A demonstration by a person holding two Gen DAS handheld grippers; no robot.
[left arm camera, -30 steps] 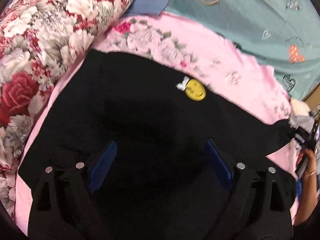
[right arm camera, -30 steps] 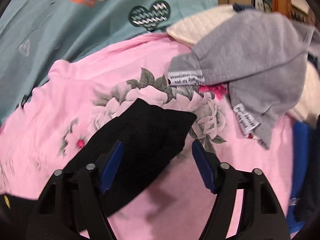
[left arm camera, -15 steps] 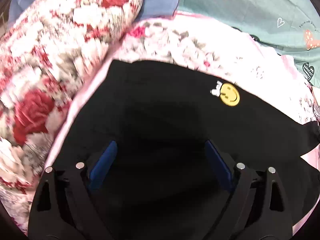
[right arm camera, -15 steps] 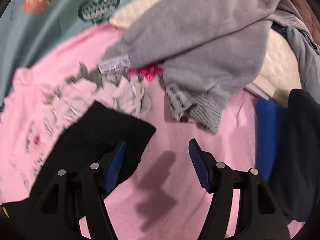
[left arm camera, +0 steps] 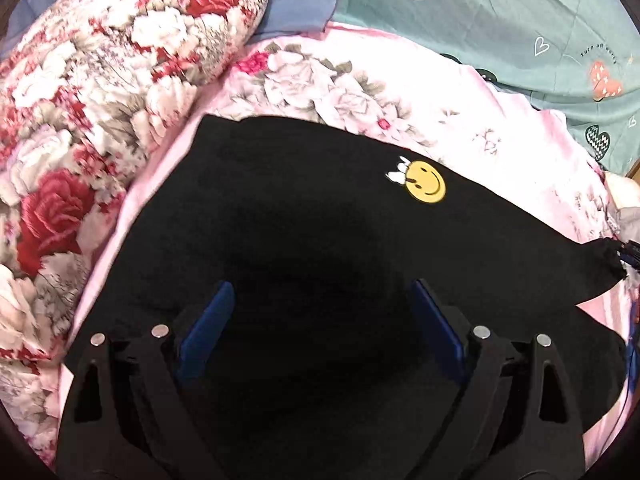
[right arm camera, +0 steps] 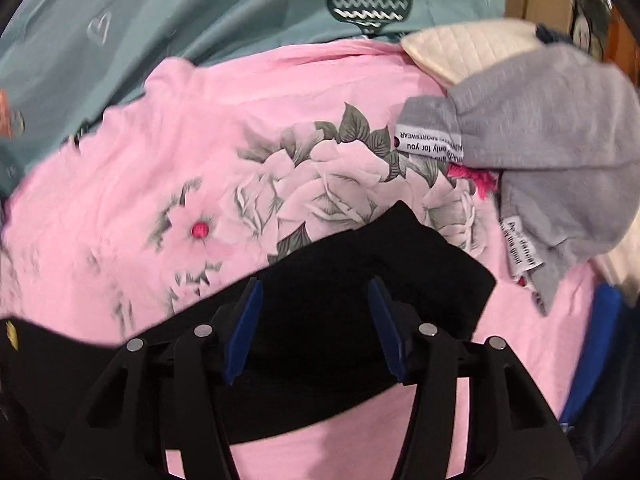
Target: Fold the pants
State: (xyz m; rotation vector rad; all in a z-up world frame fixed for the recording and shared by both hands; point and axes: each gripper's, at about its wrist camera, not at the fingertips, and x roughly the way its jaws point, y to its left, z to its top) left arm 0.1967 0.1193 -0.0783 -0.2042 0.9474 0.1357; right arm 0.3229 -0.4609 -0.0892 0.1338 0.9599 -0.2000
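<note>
Right wrist view shows your right gripper (right arm camera: 316, 324) closing, not yet pinching, around the soft, limp black pants (right arm camera: 360, 280) on the pink bedsheet (right arm camera: 120, 200); grab the cuff edge, while your left gripper (left arm camera: 320, 320) gapes above them.

Both units same build: left black plastic two-finger gripper (left arm camera: 320, 308) and right black plastic two-finger gripper (right arm camera: 316, 316) fill the lower part of their frames. Each finger carries a flat blue pad (left arm camera: 206, 330) on its inner face. Two round silver screw heads (right arm camera: 203, 331) per finger arm, triangular cut-outs in the black linkage below.
</note>
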